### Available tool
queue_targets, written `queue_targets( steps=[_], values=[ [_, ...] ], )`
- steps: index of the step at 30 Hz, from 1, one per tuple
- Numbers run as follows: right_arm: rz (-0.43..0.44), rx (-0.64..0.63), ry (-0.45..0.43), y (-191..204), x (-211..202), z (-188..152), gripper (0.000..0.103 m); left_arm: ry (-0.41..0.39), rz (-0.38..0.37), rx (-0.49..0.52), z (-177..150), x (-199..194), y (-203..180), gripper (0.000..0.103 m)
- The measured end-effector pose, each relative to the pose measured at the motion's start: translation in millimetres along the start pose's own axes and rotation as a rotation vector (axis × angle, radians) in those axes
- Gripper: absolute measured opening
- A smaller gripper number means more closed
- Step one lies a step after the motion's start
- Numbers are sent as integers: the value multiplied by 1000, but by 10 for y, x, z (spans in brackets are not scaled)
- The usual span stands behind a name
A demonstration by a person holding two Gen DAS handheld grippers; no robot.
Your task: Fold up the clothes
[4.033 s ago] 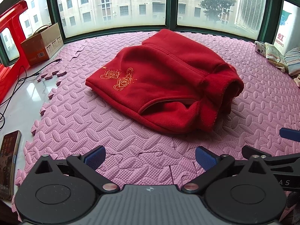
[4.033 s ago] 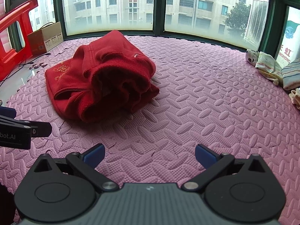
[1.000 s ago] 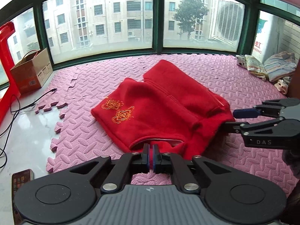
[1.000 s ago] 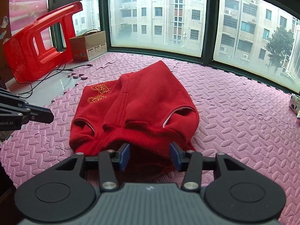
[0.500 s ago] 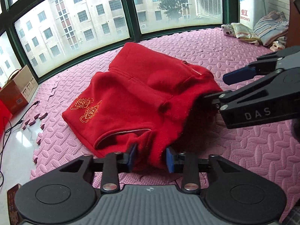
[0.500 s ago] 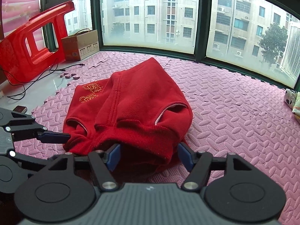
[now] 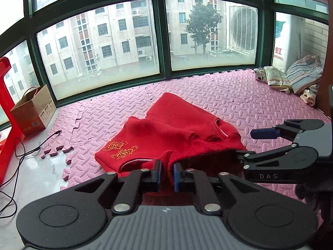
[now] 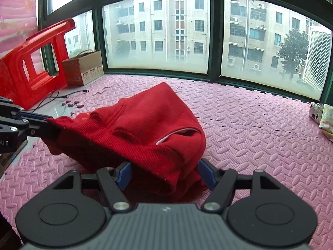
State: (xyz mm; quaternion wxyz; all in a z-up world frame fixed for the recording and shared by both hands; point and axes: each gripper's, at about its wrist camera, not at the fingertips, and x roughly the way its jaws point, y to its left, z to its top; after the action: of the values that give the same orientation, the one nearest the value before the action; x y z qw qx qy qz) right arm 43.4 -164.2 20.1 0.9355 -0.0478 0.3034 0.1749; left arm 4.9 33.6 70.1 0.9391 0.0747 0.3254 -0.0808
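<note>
Red garment [image 7: 177,137] lies mid-mat [image 7: 239,104], near hem lifted. Left gripper [image 7: 166,174] pinches the ribbed hem. Right gripper [image 8: 164,176] straddles hem bunch, jaws fairly wide; grip uncertain. Step: lifting hem. Next: carry it toward the window [image 7: 100,48], evenly.
</note>
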Motion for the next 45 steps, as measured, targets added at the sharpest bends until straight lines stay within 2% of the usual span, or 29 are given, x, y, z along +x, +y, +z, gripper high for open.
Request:
queue_targets(
  steps=[5, 6, 7, 9, 11, 13, 17, 20, 23, 26, 27, 28, 30, 33, 37, 38, 40, 45],
  values=[
    [-65, -33, 30, 24, 167, -27, 70, -10, 4, -27, 22, -91, 88, 12],
    [-67, -43, 31, 26, 158, -35, 67, -12, 7, -28, 17, -105, 96, 12],
    [-67, -53, 31, 28, 142, -43, 56, -11, 7, -27, 1, -118, 105, 12],
    [-60, -71, 25, 30, 74, -44, 48, -7, 5, -23, -37, -143, 118, 11],
    [-41, -85, 5, 32, -50, -25, 36, -1, -10, -11, -85, -174, 106, 6],
    [-22, -98, -15, 33, -174, -5, 20, -5, -9, 3, -122, -230, 91, 3],
    [15, -125, -21, 53, -350, 7, 4, -20, -28, 11, -172, -359, 106, 3],
    [7, -170, -12, 96, -375, -29, 3, -12, -69, 14, -224, -377, 73, 3],
    [1, -190, 17, 95, -318, -54, 4, 13, -91, 57, -295, -267, -89, 9],
    [27, -139, 41, 50, -289, -86, 19, 52, -94, 100, -391, -91, -219, 18],
    [22, -140, 46, 49, -264, -119, 35, 66, -88, 109, -415, -27, -247, 30],
    [22, -148, 44, 52, -246, -149, 43, 77, -77, 121, -446, 35, -272, 42],
    [36, -156, 54, 55, -206, -180, 48, 92, -50, 144, -500, 138, -311, 45],
    [36, -160, 85, 52, -96, -200, 63, 103, -49, 164, -538, 253, -340, 54],
    [51, -153, 120, 41, 55, -228, 57, 121, -27, 205, -581, 419, -378, 53],
    [56, -149, 131, 35, 104, -237, 55, 129, -33, 203, -591, 450, -367, 50],
    [71, -122, 144, 9, 157, -246, 43, 143, -49, 192, -611, 501, -332, 37],
    [92, -114, 131, 30, 125, -243, 25, 126, -57, 171, -582, 431, -229, 23]
  ],
)
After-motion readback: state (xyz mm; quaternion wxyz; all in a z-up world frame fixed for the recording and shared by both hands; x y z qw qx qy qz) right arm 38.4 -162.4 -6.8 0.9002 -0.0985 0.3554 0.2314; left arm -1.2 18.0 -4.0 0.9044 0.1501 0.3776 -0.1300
